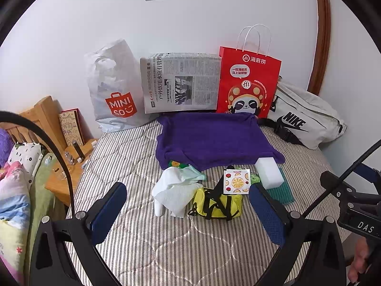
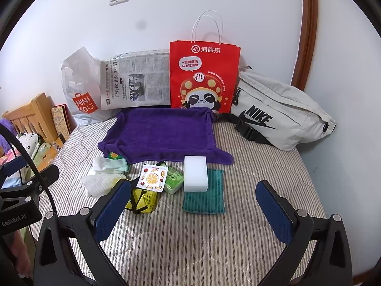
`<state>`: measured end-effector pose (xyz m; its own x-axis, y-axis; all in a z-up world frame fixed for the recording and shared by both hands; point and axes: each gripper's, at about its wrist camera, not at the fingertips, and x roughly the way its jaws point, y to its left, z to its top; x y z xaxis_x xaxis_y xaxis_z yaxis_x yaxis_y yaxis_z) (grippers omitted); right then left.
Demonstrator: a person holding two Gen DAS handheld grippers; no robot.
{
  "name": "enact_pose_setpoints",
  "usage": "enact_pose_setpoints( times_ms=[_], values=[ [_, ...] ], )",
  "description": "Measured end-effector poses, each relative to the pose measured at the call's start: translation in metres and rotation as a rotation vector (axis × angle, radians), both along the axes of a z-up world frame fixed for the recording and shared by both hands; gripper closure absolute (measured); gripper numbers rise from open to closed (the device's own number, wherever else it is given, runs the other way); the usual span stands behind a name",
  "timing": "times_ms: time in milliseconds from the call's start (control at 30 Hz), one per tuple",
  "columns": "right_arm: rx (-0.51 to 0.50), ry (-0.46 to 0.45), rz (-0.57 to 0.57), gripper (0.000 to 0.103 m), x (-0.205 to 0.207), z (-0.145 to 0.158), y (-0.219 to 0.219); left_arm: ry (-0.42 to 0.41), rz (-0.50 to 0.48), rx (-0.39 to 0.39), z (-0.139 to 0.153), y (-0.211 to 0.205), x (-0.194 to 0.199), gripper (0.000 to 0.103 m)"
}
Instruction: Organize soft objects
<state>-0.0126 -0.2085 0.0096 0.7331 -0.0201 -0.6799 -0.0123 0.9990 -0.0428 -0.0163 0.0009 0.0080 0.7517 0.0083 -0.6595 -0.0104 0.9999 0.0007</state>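
A purple towel (image 1: 214, 138) (image 2: 164, 133) lies spread on the striped bed. In front of it sits a loose pile: crumpled white paper towel (image 1: 173, 195) (image 2: 100, 183), a pale green cloth (image 1: 190, 172) (image 2: 112, 164), a yellow mesh pouch (image 1: 216, 205) (image 2: 142, 200), a fruit-print sachet (image 1: 237, 181) (image 2: 152, 177), a green packet (image 2: 175, 181), a white sponge block (image 1: 269, 171) (image 2: 195, 174) and a teal cloth (image 1: 282, 190) (image 2: 204, 193). My left gripper (image 1: 188, 212) is open just short of the pile. My right gripper (image 2: 194, 207) is open, near the teal cloth.
Against the wall stand a white Miniso bag (image 1: 114, 90) (image 2: 78, 90), a folded newspaper (image 1: 181, 83) (image 2: 135, 83), a red paper bag (image 1: 247, 83) (image 2: 202, 76) and a white Nike pouch (image 1: 302, 116) (image 2: 278, 112). A wooden nightstand (image 1: 69, 166) and bedding are at left.
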Motion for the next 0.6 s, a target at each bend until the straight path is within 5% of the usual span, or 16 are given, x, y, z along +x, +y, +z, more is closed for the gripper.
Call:
enact_pose_setpoints(
  times_ms=[600],
  values=[
    [0.0,0.0,-0.002,0.0,0.0003,-0.0024,0.0007,0.003,0.006,-0.001,-0.0006,0.0044,-0.0041,0.0]
  ],
)
